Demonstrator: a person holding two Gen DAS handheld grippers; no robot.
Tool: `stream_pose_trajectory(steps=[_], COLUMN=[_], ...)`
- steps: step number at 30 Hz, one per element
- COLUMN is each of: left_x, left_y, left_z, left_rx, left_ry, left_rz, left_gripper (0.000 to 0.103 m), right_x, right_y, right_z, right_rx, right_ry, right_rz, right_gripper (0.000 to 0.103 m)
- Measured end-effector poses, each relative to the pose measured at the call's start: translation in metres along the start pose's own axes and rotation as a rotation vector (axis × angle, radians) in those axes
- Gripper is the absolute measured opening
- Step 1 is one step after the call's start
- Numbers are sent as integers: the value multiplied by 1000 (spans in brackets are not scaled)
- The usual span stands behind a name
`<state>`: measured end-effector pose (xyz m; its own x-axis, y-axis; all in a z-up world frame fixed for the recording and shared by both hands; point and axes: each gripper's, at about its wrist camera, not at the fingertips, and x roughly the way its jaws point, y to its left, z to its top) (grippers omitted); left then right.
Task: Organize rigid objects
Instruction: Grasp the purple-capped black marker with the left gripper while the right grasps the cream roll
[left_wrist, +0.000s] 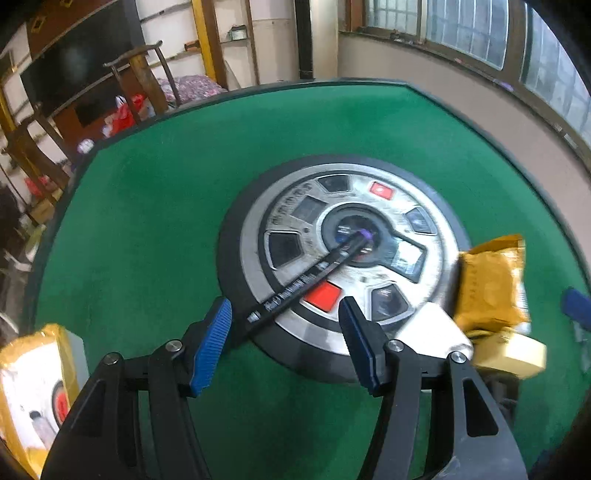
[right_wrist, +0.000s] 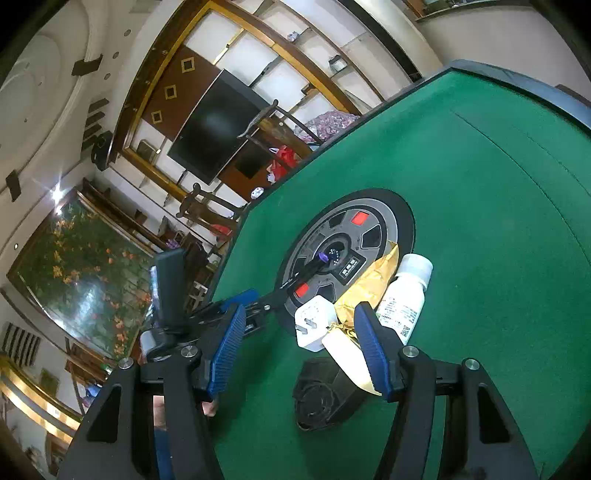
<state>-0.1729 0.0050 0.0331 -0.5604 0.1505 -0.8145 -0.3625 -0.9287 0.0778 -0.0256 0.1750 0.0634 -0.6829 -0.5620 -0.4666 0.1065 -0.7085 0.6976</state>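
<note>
In the left wrist view my left gripper (left_wrist: 286, 321) stands open over the near rim of the round control panel (left_wrist: 343, 258) in the green table. A black pen (left_wrist: 306, 277) with a purple tip lies slanted across the panel. Its near end sits just inside the left pad, and nothing presses on it. My right gripper (right_wrist: 301, 325) is open too. Past its pads lie a white plug adapter (right_wrist: 314, 326), a cream box (right_wrist: 345, 354), a black block (right_wrist: 321, 395), a yellow packet (right_wrist: 369, 288) and a white bottle (right_wrist: 404, 295). The left gripper (right_wrist: 255, 301) shows there beside the pen (right_wrist: 306, 271).
The green felt table (left_wrist: 166, 221) has a dark raised rim. A yellow and white box (left_wrist: 33, 387) lies at its near left corner. The yellow packet (left_wrist: 491, 284) and white adapter (left_wrist: 436, 325) crowd the panel's right side. Wooden chairs (left_wrist: 147, 77) stand beyond the far edge.
</note>
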Motion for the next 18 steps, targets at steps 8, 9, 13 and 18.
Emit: stream_pose_trajectory(steps=[8, 9, 13, 18], left_x=[17, 16, 11, -15], left_y=[1, 1, -3, -10], left_z=[-3, -5, -12, -52], left_rx=[-39, -49, -111, -169], left_ry=[2, 9, 42, 62], left_rz=[-33, -38, 2, -23], left_gripper=[28, 24, 14, 12], right_x=[-11, -14, -18, -2], right_y=[-6, -9, -23, -28], right_z=[4, 5, 9, 8], right_rx=[21, 31, 74, 94], right_ry=[-56, -69, -72, 68], right_rz=[-56, -71, -138, -93], right_gripper=[56, 56, 56, 56])
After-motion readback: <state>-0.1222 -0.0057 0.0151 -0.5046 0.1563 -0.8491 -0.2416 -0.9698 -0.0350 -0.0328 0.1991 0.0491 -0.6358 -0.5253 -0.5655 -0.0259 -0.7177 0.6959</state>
